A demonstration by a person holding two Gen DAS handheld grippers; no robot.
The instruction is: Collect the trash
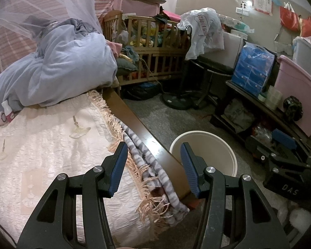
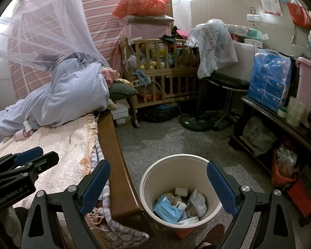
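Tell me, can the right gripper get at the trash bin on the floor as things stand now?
Probably yes. The right gripper is open and empty, the trash bin stands between its fingers in view, and nothing covers its open top.

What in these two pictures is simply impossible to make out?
- Bin contents: in the left wrist view, its own rim and the left tool hide them.
- Small pale scraps on the bedspread: too small in the right wrist view to identify.
- Wall poster text: too small.
- Under the crib: too dark.
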